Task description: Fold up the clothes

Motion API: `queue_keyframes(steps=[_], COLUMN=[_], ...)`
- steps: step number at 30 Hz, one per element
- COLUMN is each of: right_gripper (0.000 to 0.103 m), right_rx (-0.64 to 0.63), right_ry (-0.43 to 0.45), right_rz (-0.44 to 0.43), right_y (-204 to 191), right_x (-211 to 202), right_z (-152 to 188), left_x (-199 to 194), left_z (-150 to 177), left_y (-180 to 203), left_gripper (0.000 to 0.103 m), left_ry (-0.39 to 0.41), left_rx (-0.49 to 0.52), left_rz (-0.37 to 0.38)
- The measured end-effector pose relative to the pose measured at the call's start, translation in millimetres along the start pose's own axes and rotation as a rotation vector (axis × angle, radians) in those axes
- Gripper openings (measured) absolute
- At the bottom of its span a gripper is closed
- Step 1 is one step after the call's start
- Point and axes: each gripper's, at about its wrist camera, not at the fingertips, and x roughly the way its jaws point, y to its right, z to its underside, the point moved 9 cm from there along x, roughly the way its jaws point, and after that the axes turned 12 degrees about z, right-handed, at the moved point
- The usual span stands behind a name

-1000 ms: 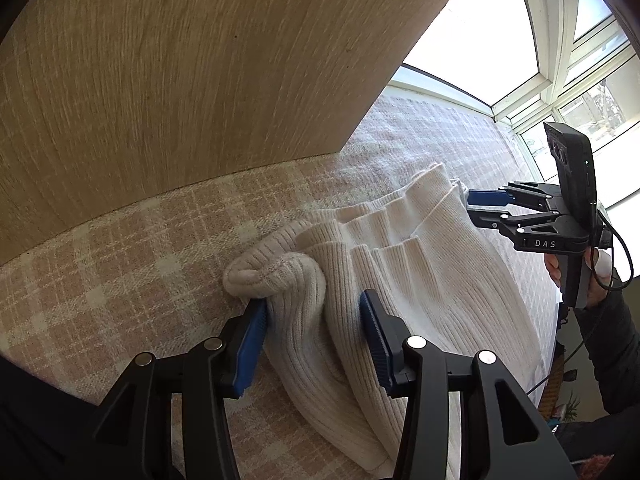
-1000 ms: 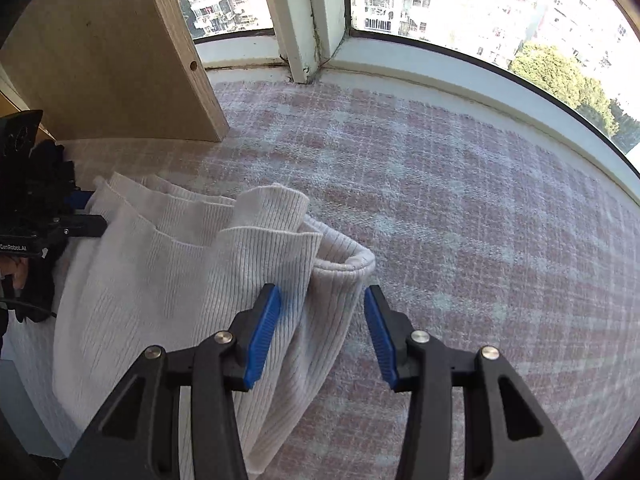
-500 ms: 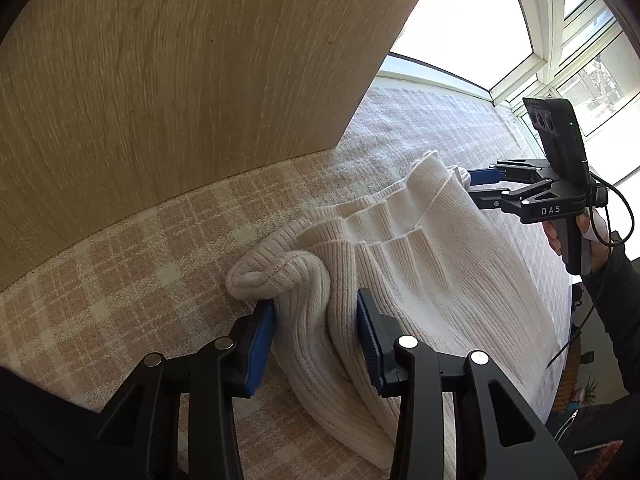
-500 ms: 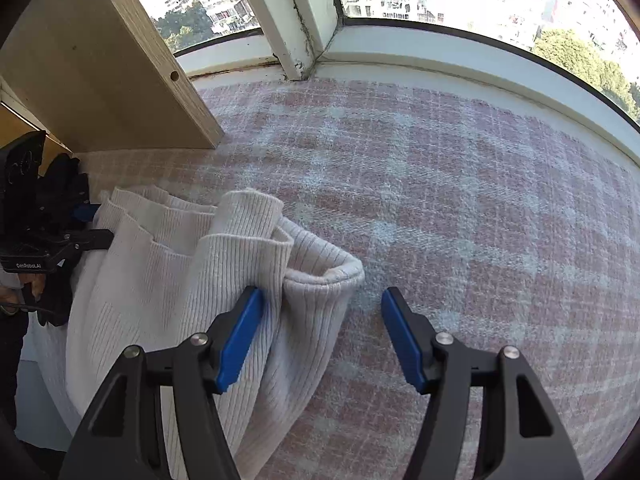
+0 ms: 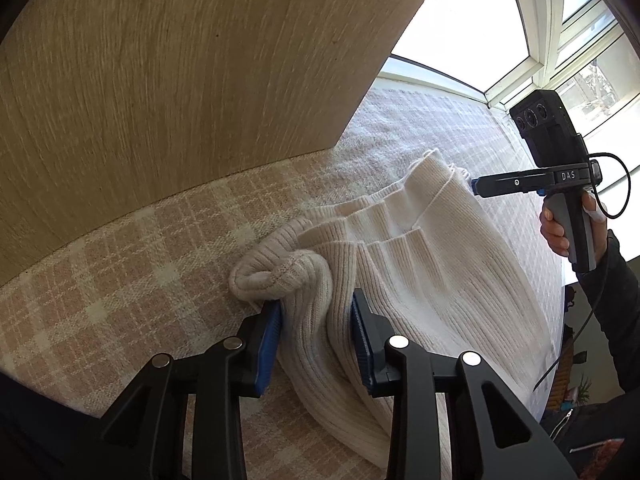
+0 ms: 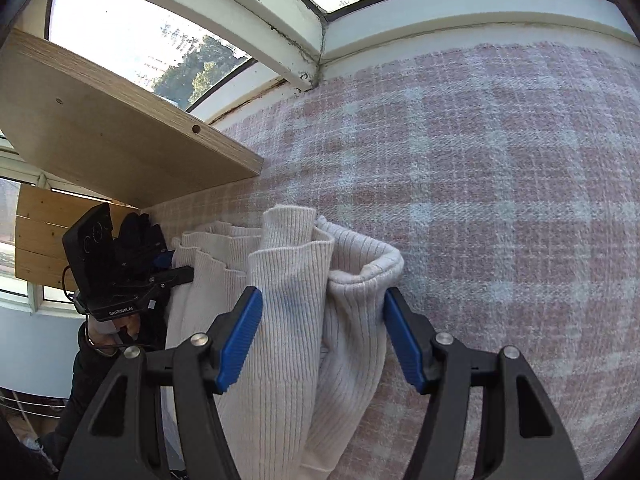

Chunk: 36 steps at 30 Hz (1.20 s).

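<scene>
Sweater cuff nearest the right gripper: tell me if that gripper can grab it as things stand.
Probably yes. The right gripper has its jaws wide on either side of the rolled cuff of the cream sweater, with nothing in between but knit; closing should catch it.

Sweater (image 5: 420, 264) lies on blanket (image 5: 120, 264), beside wooden panel (image 5: 180, 80).

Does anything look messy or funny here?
Yes. The white ribbed sweater lies bunched up on the checked blanket, not flat. One end is rolled into a lump beside the left gripper.
</scene>
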Motion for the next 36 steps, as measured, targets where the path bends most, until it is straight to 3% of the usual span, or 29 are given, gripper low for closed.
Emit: queue_keyframes(steps=[6, 9, 11, 14, 15, 16, 24, 28, 31, 34, 36], right_gripper=[0.061, 0.061, 0.063, 0.059, 0.051, 0.035, 0.025, 0.025, 0.025, 0.023, 0.021], right_rx=[-0.09, -0.198, -0.216, -0.244, -0.25, -0.244, -0.29, -0.255, -0.269, -0.272, -0.281], right_ry=[0.012, 0.001, -0.005, 0.01, 0.012, 0.01, 0.069, 0.025, 0.033, 0.078, 0.133], right_rz=[0.104, 0.275, 0.3, 0.284, 0.249, 0.198, 0.16, 0.135, 0.137, 0.12, 0.081], right_y=[-13, -19, -21, -22, -24, -26, -30, -27, -32, -40, -50], right_x=[2, 13, 17, 16, 15, 14, -6, 10, 16, 7, -11], right_z=[8, 10, 9, 8, 9, 10, 13, 12, 12, 16, 22], left_x=[1, 2, 2, 1, 1, 1, -1, 5, 7, -1, -16], left_z=[0, -1, -1, 0, 0, 0, 1, -1, -1, 0, 1], left_y=[-2, -1, 0, 1, 2, 3, 10, 3, 7, 22, 41], left_gripper=[0.031, 0.031, 0.031, 0.031, 0.03, 0.028, 0.024, 0.034, 0.026, 0.022, 0.021], left_ry=[-0.011, -0.017, -0.016, -0.01, -0.006, -0.002, 0.018, 0.021, 0.02, 0.069, 0.121], left_rx=[0.0, 0.011, 0.015, 0.023, 0.028, 0.034, 0.06, 0.004, 0.032, 0.028, 0.014], left_rz=[0.002, -0.011, -0.019, -0.025, -0.025, -0.025, 0.002, 0.034, 0.027, 0.097, 0.201])
